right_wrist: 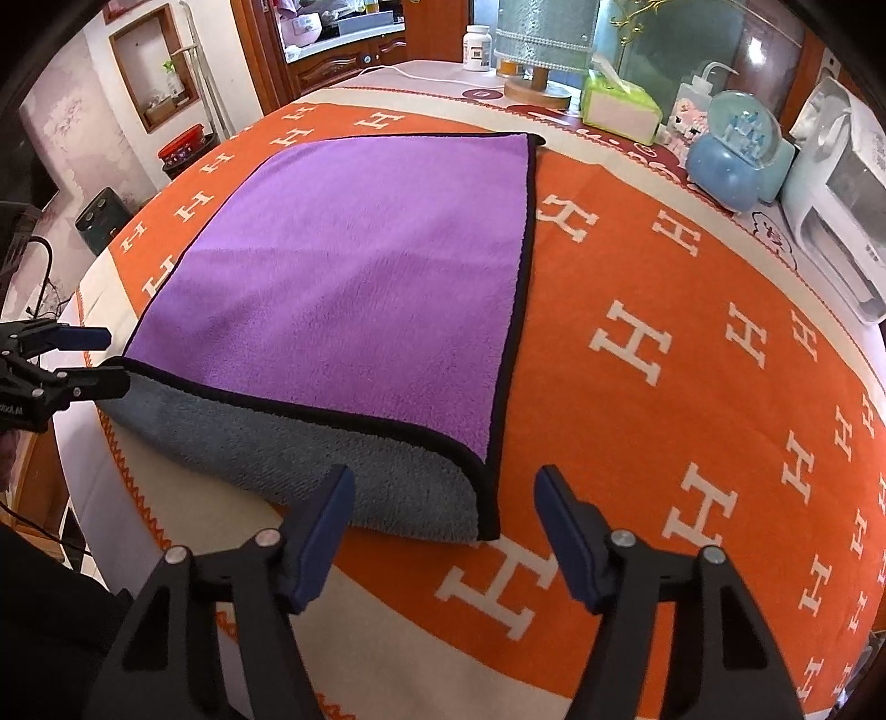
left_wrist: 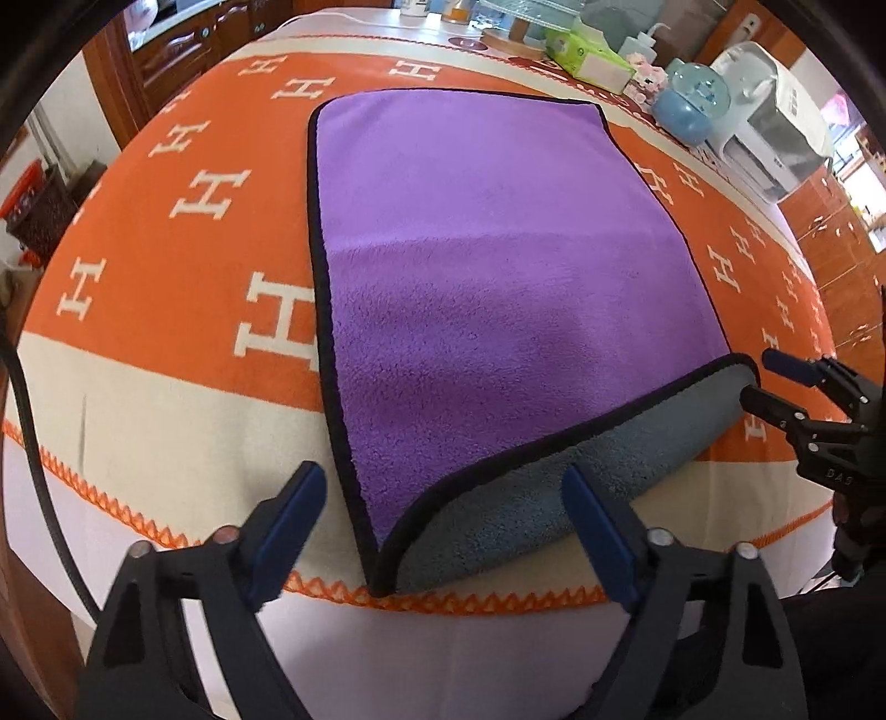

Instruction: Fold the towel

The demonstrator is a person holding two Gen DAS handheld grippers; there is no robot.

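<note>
A purple towel [left_wrist: 487,266] with black trim and a grey underside lies on the orange blanket; it also shows in the right wrist view [right_wrist: 360,277]. Its near edge is folded back, so a grey band [left_wrist: 531,515] shows along the front [right_wrist: 332,459]. My left gripper [left_wrist: 443,526] is open and empty, just above the towel's near left corner. My right gripper [right_wrist: 443,515] is open and empty, just above the near right corner. Each gripper shows in the other's view, the right one [left_wrist: 761,376] and the left one [right_wrist: 111,354], both open beside the fold's ends.
The orange and cream H-pattern blanket [right_wrist: 664,387] covers the table. Along the far edge stand a green tissue box [right_wrist: 620,105], a blue snow globe [right_wrist: 731,149], a white appliance [right_wrist: 841,199] and a white pill bottle [right_wrist: 477,49]. The table's front edge [left_wrist: 443,603] is right below the grippers.
</note>
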